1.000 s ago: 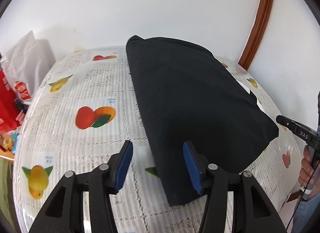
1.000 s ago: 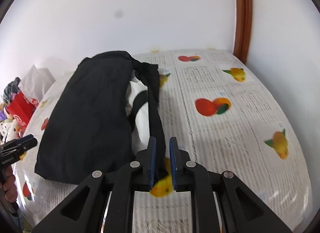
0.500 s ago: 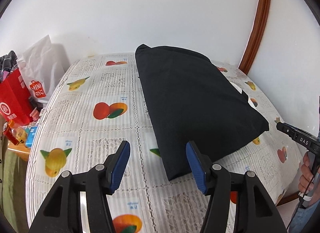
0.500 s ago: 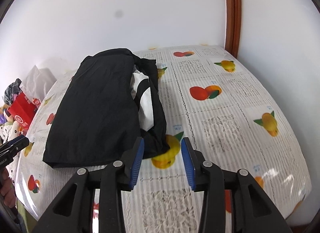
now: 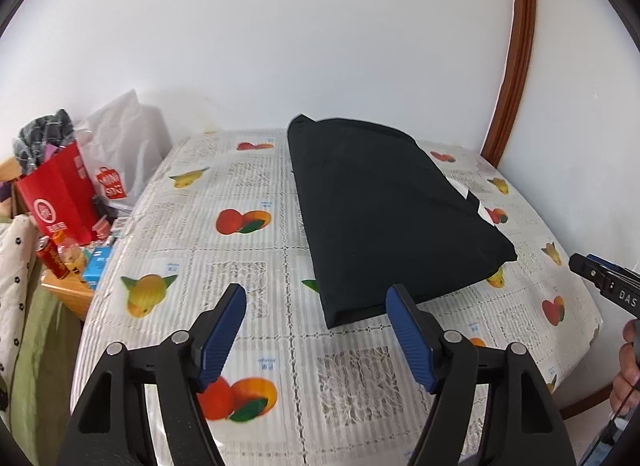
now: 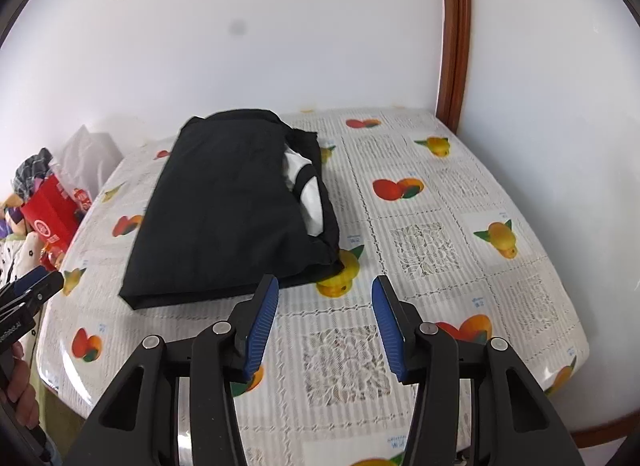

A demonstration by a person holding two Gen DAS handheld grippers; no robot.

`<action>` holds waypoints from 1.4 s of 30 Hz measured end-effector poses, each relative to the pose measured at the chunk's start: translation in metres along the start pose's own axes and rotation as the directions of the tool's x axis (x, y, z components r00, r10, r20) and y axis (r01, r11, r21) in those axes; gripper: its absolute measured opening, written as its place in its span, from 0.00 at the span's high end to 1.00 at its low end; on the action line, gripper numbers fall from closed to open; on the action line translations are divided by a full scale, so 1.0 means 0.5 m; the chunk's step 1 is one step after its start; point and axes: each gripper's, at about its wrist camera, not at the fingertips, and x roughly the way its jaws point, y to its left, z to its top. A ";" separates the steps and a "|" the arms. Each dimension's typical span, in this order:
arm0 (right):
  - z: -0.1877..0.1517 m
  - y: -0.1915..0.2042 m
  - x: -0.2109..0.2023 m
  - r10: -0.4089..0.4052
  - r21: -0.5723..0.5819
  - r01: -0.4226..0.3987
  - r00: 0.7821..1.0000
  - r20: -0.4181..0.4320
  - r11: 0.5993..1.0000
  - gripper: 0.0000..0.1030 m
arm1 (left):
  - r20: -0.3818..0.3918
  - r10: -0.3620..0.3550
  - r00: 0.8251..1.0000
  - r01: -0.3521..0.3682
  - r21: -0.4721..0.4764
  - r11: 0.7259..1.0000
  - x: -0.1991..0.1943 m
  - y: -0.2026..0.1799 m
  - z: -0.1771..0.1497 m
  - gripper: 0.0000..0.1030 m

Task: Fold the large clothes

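Note:
A black garment lies folded into a rectangle on the fruit-print tablecloth. In the right wrist view the garment shows a white and black patch at its right edge. My left gripper is open and empty, above the table, just short of the garment's near edge. My right gripper is open and empty, just short of the garment's near right corner. Each gripper's tip shows at the edge of the other's view.
A red shopping bag and a white plastic bag stand left of the table with cans and small boxes. White walls and a brown door frame close off the far side and right.
My right gripper was shut on the garment's edge, then opened and let it go. Both grippers drew back and up from the garment, which now lies still.

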 end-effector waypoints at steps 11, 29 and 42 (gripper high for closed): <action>-0.049 0.024 -0.135 -0.046 -0.017 0.048 0.991 0.124 0.999 0.04 | 0.089 0.024 0.996 -0.026 0.015 1.000 -0.126 -0.020 -0.031 0.14; -0.091 0.038 -0.162 -0.089 -0.024 0.092 0.991 0.096 0.996 0.02 | 0.094 0.037 0.995 -0.038 0.004 0.999 -0.145 -0.023 -0.061 0.10; -0.099 0.024 -0.155 -0.098 0.003 0.098 0.992 0.077 0.995 0.02 | 0.091 0.028 0.995 -0.029 0.005 1.000 -0.141 -0.026 -0.066 0.10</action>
